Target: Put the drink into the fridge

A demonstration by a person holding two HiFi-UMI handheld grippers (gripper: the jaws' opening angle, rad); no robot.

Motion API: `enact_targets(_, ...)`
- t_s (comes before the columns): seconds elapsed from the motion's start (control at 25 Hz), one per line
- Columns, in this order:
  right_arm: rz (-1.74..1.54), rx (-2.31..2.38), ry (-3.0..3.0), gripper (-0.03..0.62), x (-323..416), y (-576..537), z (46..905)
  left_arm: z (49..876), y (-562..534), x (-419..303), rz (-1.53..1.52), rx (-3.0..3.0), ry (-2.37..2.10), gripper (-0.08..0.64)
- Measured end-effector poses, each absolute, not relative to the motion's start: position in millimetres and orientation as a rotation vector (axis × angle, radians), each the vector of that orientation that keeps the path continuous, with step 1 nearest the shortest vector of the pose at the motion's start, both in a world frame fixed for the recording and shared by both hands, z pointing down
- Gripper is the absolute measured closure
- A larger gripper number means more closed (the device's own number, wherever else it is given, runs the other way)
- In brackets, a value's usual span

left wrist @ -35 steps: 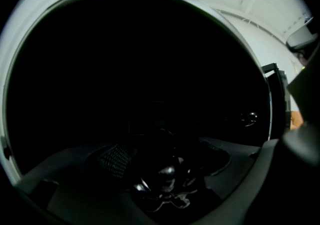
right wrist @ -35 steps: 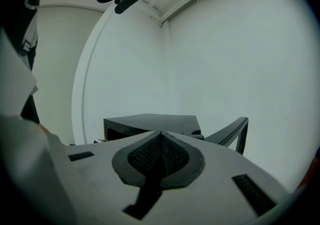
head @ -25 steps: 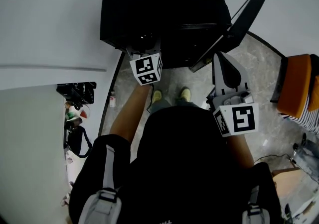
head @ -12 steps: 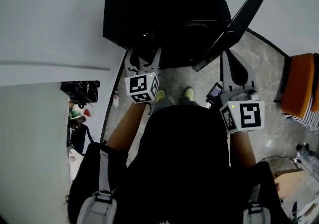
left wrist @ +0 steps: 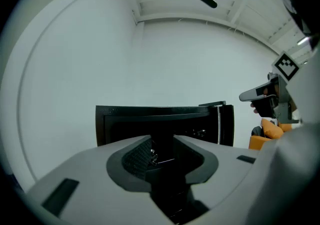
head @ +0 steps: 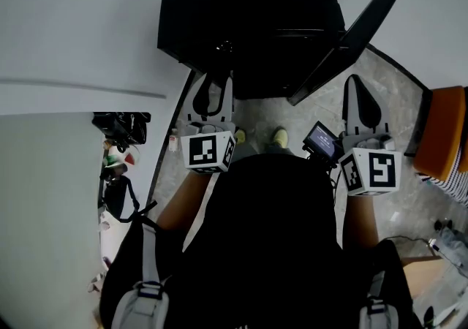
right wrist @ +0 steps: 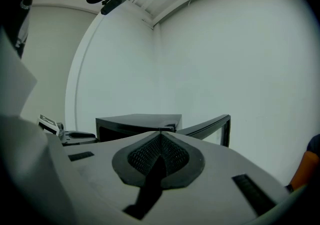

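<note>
The black fridge (head: 248, 20) stands in front of me with its door (head: 351, 35) swung open to the right. Its inside is dark; only a small glint (head: 225, 46) shows there, and I cannot make out a drink. My left gripper (head: 212, 80) hangs just outside the fridge opening. Its jaws are closing with a gap still between them and nothing in it (left wrist: 162, 144). My right gripper (head: 358, 80) is held below the door edge with its pads together and empty (right wrist: 160, 136).
A white wall (head: 80, 20) runs along the left. A small bottle (head: 173, 143) stands on the marble floor by the fridge's left corner. Dark bags (head: 121, 130) lie at the left, an orange seat (head: 442, 130) at the right. The person's feet (head: 278, 136) are near the fridge.
Both grippers have drawn back from the fridge toward the person. The left gripper, whose jaws reached into the fridge, is now outside it.
</note>
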State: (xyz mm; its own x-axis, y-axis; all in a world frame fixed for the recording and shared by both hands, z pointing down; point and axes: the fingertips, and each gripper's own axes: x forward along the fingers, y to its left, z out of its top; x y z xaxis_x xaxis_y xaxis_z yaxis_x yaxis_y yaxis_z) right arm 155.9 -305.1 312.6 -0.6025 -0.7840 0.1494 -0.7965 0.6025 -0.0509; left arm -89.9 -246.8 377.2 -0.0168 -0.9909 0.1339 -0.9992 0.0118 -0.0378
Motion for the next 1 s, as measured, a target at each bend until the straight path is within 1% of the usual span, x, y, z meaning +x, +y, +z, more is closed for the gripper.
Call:
enact_targets(0.12,0.179,1.323,-2.718,0.584,154.7,-304.2,315.4,377.4,-242.8,-93.4,0.243,2.108,-2.254,0.502)
enact_targets(0.24,0.191,1.299,-2.730,0.584,150.8,-301.7,316.7,378.9,-242.5,-88.4,0.279,2.102,-2.263,0.546)
enact_targets(0.48,0.203,1.262,-2.749,0.583,145.5,-297.8,319.1,374.6,-243.1,-73.4,0.258,2.170,-2.196,0.548)
enact_targets(1.0,0.228,1.314,-2.719,0.583,154.2,-295.0,322.1,376.5,-260.5,-66.2,0.262,2.195,-2.178,0.548)
